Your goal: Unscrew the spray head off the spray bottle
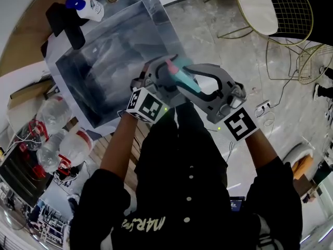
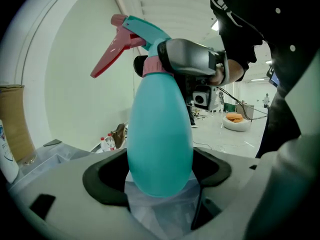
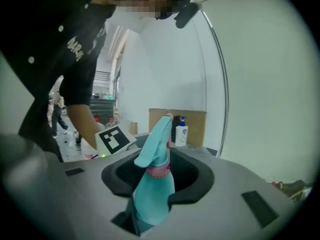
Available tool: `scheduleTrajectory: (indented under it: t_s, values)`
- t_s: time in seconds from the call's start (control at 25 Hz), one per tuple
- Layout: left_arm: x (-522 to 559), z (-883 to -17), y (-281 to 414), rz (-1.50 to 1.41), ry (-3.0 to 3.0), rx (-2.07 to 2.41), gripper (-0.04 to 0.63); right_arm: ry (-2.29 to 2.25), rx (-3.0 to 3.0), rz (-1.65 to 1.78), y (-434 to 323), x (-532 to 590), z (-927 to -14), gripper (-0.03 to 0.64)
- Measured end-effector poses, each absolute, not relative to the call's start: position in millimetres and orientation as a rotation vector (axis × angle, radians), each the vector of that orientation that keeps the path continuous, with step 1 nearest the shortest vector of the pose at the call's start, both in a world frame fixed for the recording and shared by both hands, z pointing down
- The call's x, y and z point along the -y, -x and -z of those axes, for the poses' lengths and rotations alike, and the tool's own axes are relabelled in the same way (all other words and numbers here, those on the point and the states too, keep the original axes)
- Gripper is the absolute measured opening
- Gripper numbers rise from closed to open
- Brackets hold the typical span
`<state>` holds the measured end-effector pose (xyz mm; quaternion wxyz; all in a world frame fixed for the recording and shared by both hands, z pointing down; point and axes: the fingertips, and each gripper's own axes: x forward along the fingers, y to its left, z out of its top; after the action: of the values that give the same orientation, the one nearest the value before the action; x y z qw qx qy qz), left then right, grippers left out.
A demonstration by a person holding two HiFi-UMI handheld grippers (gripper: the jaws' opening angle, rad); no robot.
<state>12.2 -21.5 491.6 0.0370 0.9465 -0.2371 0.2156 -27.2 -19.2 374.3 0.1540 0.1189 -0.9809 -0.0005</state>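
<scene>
Teal spray bottle is up in the air in front of the person's chest, off the table, spanning btwn the two grippers. Its spray head sits on the neck, w/ a pink trigger sticking out and a pink collar below it. The left gripper has its jaws closed on the fat lower body of the bottle, pads pressed to either side. The right gripper has its jaws closed on the neck at the collar (dark pads hug the teal right by the pink ring). Further out in the head view: a plastic-covered table up-left, w/ a white bottle w/ blue cap at its far end. Clear bottles w/ red caps lie lower left, and a gold wire chair stands on the marble floor at right.
</scene>
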Motion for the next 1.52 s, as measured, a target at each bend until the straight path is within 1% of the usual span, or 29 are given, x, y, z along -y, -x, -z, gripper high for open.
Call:
scheduleTrajectory:
  t_s: [0.2, 0.36, 0.56, 0.76, 0.8, 0.84, 0.92, 1.08, 1.28, 1.36, 1.44, 1.52]
  values:
    - [22, -492, -13, -0.664, -2.916, 0.71, 0.399, 0.06, 2.861, 0.043, 28, 15, -372, 0.156]
    - [21, -493, -13, -0.664, -2.918, 0.694, 0.399, 0.259, 2.894, 0.033, 28, 13, -371, 0.156]
    - [21, -491, -15, -0.658, -2.922, 0.678, 0.399, 0.335, 2.922, -0.013, 25, 14, -367, 0.158]
    - [20, -491, -14, -0.663, -2.925, 0.679, 0.399, 0.314, 2.917, -0.023, 27, 13, -368, 0.163]
    - [21, -491, -14, -0.664, -2.925, 0.679, 0.399, 0.294, 2.911, -0.044, 26, 14, -369, 0.164]
    - [21, -492, -14, -0.664, -2.925, 0.68, 0.399, 0.268, 2.906, -0.075, 24, 15, -371, 0.18]
    - [21, -492, -14, -0.664, -2.924, 0.68, 0.399, 0.193, 2.921, -0.149, 18, 21, -369, 0.229]
    - [21, -493, -14, -0.667, -2.922, 0.681, 0.399, -0.14, 2.981, -0.223, 0, 30, -352, 0.259]
    - [21, -492, -14, -0.675, -2.918, 0.687, 0.399, -0.727, 2.896, -0.264, -27, 20, -342, 0.258]
    - [21, -492, -14, -0.677, -2.917, 0.69, 0.399, -0.939, 2.854, -0.337, -35, 15, -338, 0.234]
    - [20, -492, -14, -0.678, -2.915, 0.696, 0.399, -1.063, 2.799, -0.36, -35, 3, -340, 0.229]
    - [20, -492, -14, -0.678, -2.912, 0.701, 0.399, -1.053, 2.741, -0.359, -24, -13, -350, 0.227]
